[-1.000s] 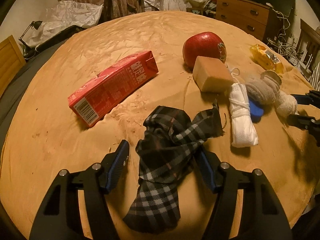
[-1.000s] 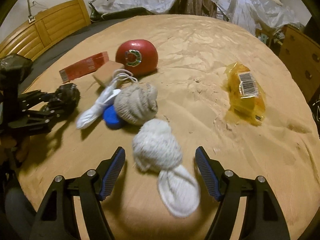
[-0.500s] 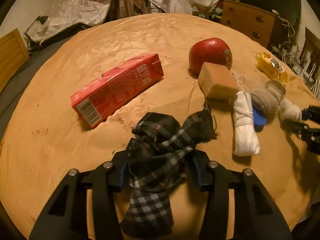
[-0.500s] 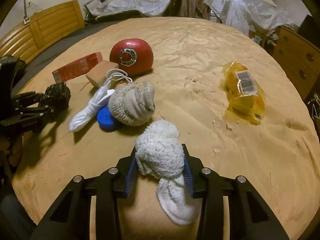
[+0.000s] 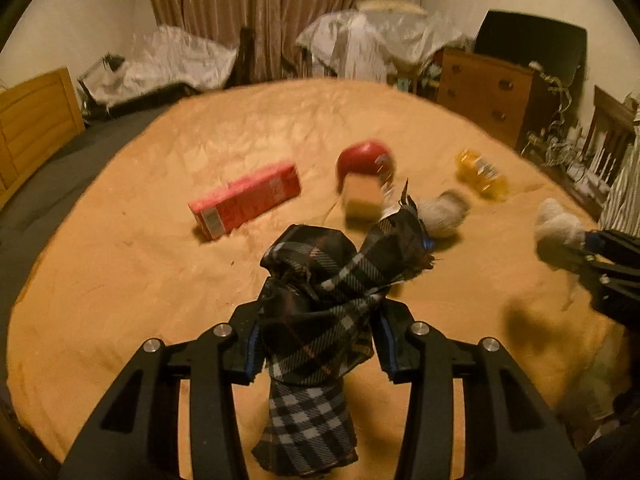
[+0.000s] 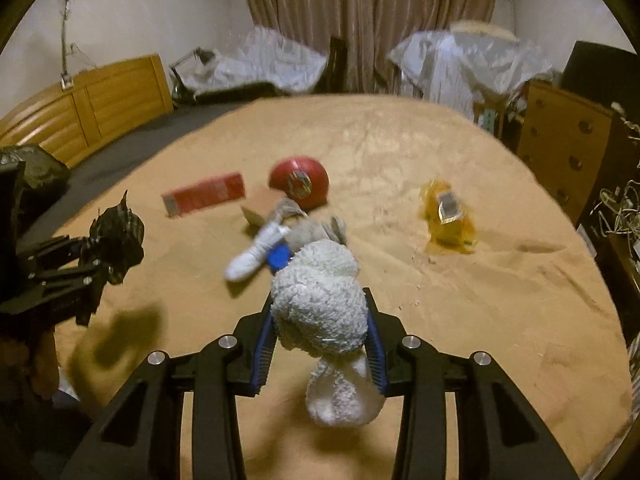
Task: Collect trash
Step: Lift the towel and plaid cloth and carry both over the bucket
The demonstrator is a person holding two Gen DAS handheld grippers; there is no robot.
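My left gripper point(image 5: 318, 344) is shut on a dark plaid cloth point(image 5: 320, 304) and holds it above the tan bedspread point(image 5: 120, 264); it also shows in the right wrist view point(image 6: 116, 244). My right gripper point(image 6: 320, 344) is shut on a white rolled sock point(image 6: 320, 300), lifted off the bed; it shows at the right in the left wrist view point(image 5: 558, 228). On the bed lie a red carton point(image 5: 244, 200), a red apple point(image 5: 366, 160), a tan block point(image 5: 362, 200), a yellow wrapper point(image 6: 448, 216), a grey sock point(image 5: 440, 216), a white sock point(image 6: 256, 252) and a blue cap point(image 6: 279, 258).
A wooden dresser point(image 5: 486, 88) stands at the far right, a wooden headboard point(image 6: 80, 104) at the left. Plastic-covered piles point(image 5: 368, 44) and curtains lie behind the bed. Cables point(image 6: 616, 216) hang off the right edge.
Both grippers closed on their items, then rose and pulled back: the left with the plaid cloth, the right with the white sock. The items on the bed stayed put.
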